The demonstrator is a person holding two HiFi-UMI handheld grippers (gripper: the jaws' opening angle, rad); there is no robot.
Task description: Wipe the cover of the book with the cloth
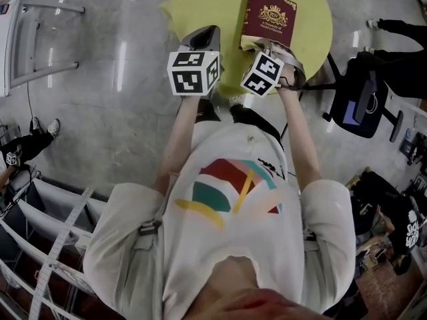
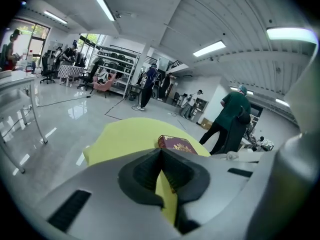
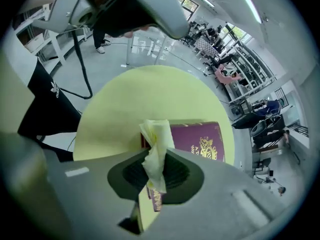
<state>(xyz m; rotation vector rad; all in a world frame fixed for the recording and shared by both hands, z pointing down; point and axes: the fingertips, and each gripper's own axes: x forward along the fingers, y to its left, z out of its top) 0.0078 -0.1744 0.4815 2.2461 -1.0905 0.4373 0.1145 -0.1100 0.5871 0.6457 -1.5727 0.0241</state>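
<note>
A maroon book [image 1: 269,17] with a gold crest lies on the round yellow table [image 1: 200,5]. My right gripper [image 1: 269,45] hangs at the book's near edge and is shut on a crumpled pale cloth [image 3: 156,146]. The cloth sticks up between the jaws, with the book [image 3: 201,140] just beyond it. My left gripper [image 1: 205,35] hovers over the table to the left of the book, shut with nothing in it. In the left gripper view its jaws meet at the tips [image 2: 160,151], and the book [image 2: 178,144] lies ahead and slightly right.
A black chair with a bag [image 1: 359,99] stands right of the table. A metal frame [image 1: 40,39] is on the floor at the left. A person in green [image 2: 231,116] and others stand far across the hall. Shelving racks [image 1: 47,245] are behind me.
</note>
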